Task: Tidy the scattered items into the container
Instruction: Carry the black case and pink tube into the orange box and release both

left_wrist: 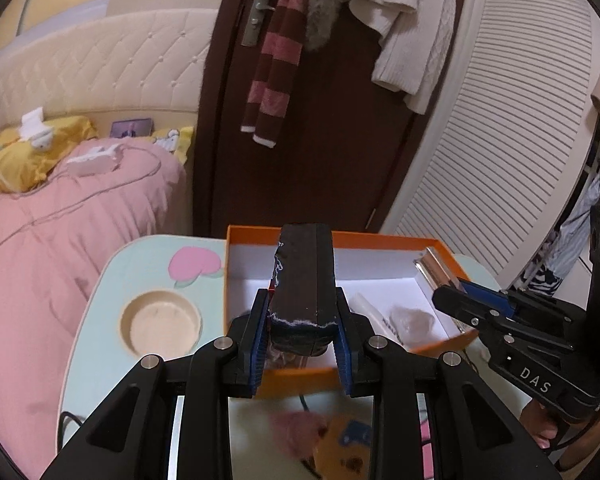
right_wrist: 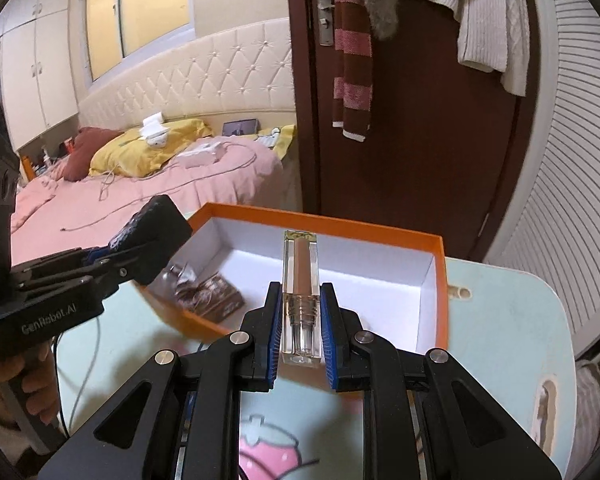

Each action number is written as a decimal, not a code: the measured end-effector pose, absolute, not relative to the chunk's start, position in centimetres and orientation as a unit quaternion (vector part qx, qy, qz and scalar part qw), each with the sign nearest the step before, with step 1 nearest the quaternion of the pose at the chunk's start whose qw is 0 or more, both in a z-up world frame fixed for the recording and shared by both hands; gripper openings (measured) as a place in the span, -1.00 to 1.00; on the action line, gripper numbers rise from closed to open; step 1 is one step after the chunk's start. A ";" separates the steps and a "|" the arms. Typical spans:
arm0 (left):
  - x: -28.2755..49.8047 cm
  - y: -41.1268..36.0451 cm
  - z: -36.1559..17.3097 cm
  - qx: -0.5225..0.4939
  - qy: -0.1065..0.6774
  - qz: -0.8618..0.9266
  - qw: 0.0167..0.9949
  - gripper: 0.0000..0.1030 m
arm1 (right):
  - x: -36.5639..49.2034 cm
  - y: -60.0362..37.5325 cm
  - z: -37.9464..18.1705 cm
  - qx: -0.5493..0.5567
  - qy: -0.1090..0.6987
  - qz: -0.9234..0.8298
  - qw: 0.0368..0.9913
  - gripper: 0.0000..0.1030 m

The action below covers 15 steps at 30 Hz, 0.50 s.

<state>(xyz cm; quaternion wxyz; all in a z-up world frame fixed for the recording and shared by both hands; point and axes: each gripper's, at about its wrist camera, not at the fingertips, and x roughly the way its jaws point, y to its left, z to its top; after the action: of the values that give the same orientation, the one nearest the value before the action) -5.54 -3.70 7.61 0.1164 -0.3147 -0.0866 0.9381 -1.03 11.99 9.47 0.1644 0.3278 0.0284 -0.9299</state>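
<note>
Both grippers hold items over the orange cardboard box (right_wrist: 440,280) with white lining.

The left gripper (left_wrist: 302,344) is clamped on a dark rectangular block (left_wrist: 304,280); the right gripper (right_wrist: 301,334) is clamped on a clear square lip-gloss tube (right_wrist: 300,276). Inside lie a crumpled clear wrapper (left_wrist: 414,320), a white tube (left_wrist: 374,314) and a brown packet (right_wrist: 216,298).

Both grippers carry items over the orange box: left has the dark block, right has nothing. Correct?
Not quite. The right gripper is shut on a clear lip gloss tube, per the right wrist view. The left gripper does hold the dark block over the orange box.
</note>
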 end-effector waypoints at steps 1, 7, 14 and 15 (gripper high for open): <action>-5.9 -3.5 7.4 -0.316 -0.084 0.938 0.116 -0.48 | -1.5 11.9 9.4 0.329 0.027 -0.930 0.163 -0.63; -7.5 -2.3 4.9 -0.334 -0.058 0.934 0.114 -0.49 | -4.0 11.6 7.8 0.344 0.016 -0.927 0.150 -0.63; -7.1 -1.4 4.9 -0.321 -0.021 0.941 0.106 -0.49 | -5.5 12.3 5.3 0.372 -0.007 -0.919 0.132 -0.63; -7.2 -1.4 4.9 -0.321 -0.021 0.941 0.106 -0.49 | -5.5 12.4 5.3 0.373 -0.008 -0.918 0.133 -0.63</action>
<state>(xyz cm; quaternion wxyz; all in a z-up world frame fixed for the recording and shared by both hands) -7.19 -1.40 4.88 0.1059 -0.3208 -0.0205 0.9410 -5.51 12.37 5.31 0.1330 0.3729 -0.0082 -0.9182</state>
